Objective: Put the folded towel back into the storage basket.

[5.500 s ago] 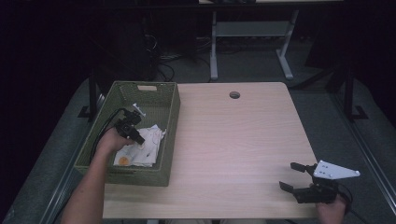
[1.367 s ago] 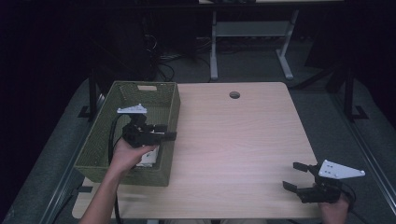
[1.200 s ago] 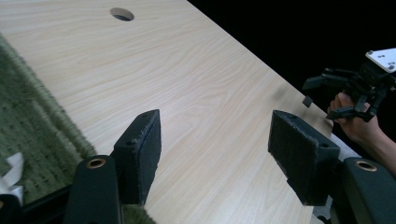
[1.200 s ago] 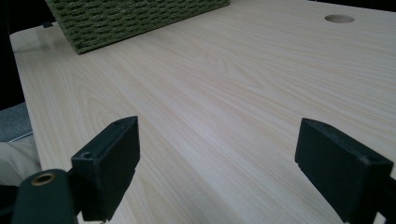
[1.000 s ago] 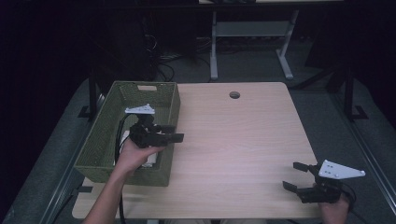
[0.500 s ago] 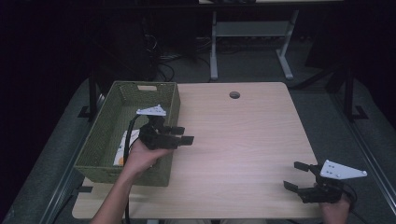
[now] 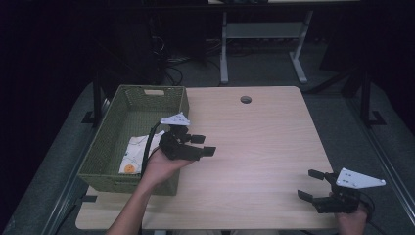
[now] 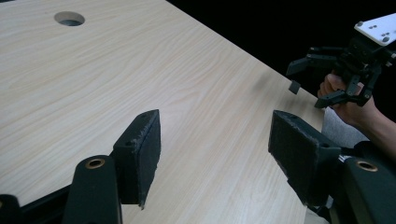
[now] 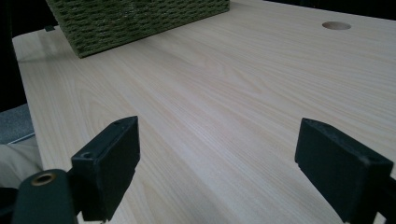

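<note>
At the near right corner of the table (image 7: 274, 147), the right gripper (image 7: 313, 186) rests low over the wood, its 2 jaws spread wide with nothing between them; its own view shows bare tabletop between the pads (image 9: 116, 163). Farther in and to the left, the left gripper (image 7: 203, 145) is held just past the right wall of the green basket (image 7: 110, 147), out over the table, pointing right. Its 2 jaws are also wide apart and hold nothing, as the left gripper view confirms with plain wood between them. Inside the basket, on its floor, lies a white packet (image 7: 132, 154) with an orange spot, apart from both grippers. At the far edge sits 1 round hole (image 7: 245, 99).
</note>
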Action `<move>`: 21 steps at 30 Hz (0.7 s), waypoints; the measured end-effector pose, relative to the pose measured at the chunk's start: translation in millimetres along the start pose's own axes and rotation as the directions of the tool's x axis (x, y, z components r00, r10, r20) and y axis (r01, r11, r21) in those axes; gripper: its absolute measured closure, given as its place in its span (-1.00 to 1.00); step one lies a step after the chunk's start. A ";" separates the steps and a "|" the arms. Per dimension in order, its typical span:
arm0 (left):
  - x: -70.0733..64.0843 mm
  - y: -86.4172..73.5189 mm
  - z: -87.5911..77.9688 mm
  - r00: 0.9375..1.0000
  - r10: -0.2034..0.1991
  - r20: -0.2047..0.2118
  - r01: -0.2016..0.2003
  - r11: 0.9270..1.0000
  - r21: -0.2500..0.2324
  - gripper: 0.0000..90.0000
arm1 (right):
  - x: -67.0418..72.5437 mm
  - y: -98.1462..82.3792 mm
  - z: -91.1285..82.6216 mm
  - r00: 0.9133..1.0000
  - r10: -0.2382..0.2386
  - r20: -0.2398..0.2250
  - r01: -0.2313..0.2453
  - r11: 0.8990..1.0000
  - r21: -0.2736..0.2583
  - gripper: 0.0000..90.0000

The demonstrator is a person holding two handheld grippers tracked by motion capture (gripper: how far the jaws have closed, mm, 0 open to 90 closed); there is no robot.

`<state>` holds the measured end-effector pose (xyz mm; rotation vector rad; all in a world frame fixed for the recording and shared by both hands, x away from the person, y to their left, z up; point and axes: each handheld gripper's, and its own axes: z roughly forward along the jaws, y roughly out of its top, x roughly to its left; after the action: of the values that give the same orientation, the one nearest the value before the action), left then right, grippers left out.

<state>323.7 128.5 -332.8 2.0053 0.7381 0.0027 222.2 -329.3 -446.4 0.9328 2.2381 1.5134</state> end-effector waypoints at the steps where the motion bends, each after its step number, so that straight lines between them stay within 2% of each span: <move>1: -1.9 -0.1 2.0 1.000 0.000 0.001 0.000 1.000 0.003 -0.23 | 0.0 0.0 0.0 1.000 0.000 0.000 0.000 1.000 0.000 -0.70; 6: -11.3 -2.0 13.1 1.000 0.024 -0.007 -0.024 1.000 0.007 -0.23 | 0.0 0.0 0.0 1.000 0.000 0.001 0.000 1.000 0.000 -0.70; 13: -21.1 -9.2 33.2 0.997 0.069 -0.021 -0.067 0.996 0.055 -0.26 | -0.7 -0.3 -0.4 1.000 0.003 0.004 -0.003 1.000 0.001 -0.70; 15: -23.5 -11.7 37.8 0.998 0.065 -0.025 -0.064 0.996 0.060 -0.27 | -1.3 -0.9 -1.0 1.000 0.011 0.004 -0.011 1.000 -0.007 -0.70; 21: -32.7 -20.2 52.6 0.996 0.087 -0.033 -0.084 0.993 0.086 -0.29 | -2.3 -1.7 -2.1 1.000 0.012 0.007 -0.012 1.000 -0.005 -0.70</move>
<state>302.4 77.7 -367.5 2.1211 0.6850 0.0601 222.1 -332.7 -447.4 0.9509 2.2272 1.5177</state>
